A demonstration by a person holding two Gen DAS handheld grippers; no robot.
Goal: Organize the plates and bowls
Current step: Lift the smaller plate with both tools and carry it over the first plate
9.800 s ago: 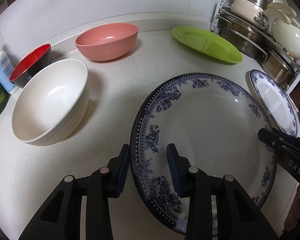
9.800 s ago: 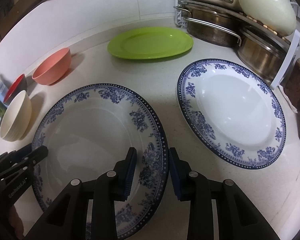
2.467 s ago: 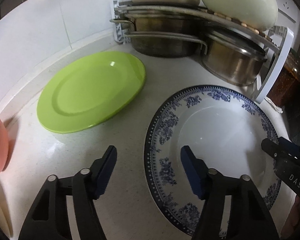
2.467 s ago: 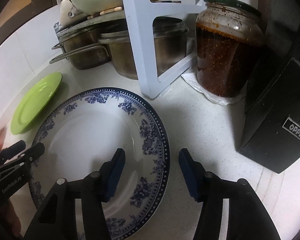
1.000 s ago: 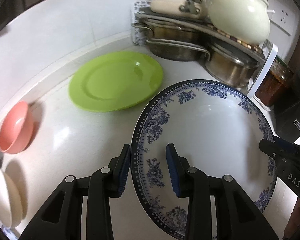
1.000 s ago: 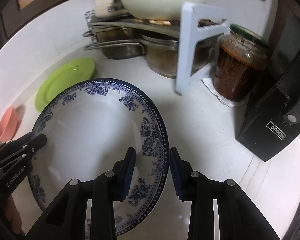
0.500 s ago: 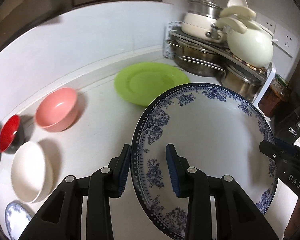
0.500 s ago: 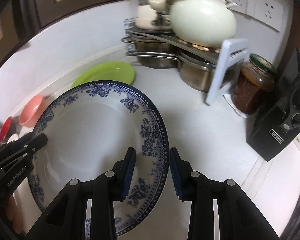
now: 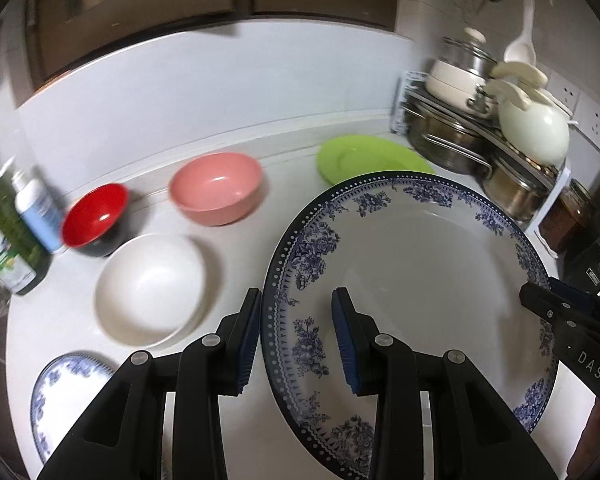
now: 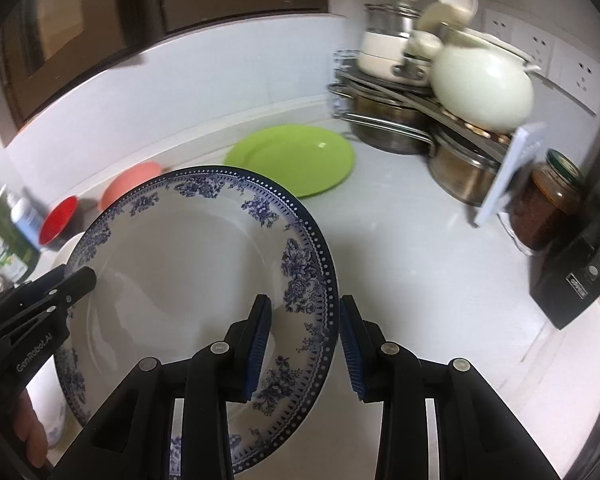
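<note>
A large white plate with a blue floral rim (image 9: 412,288) hangs above the counter, held from both sides. My left gripper (image 9: 296,320) is shut on its left rim, and my right gripper (image 10: 304,332) is shut on its right rim. The same plate (image 10: 188,272) fills the lower left of the right wrist view. On the counter sit a pink bowl (image 9: 216,188), a red bowl (image 9: 94,216), a white bowl (image 9: 152,288) and a green plate (image 9: 368,160). A second blue-rimmed plate (image 9: 68,392) lies at the near left.
A rack of steel pots and a cream pot (image 10: 480,84) fills the back right corner. Beside it stand a brown jar (image 10: 552,200) and a black box (image 10: 580,272). Bottles (image 9: 4,240) stand at the far left. Bare counter (image 10: 420,260) lies right of the held plate.
Both grippers have lifted the blue-rimmed plate higher and swung left. The bowls, the bottles and the second blue-rimmed plate now show more fully.
</note>
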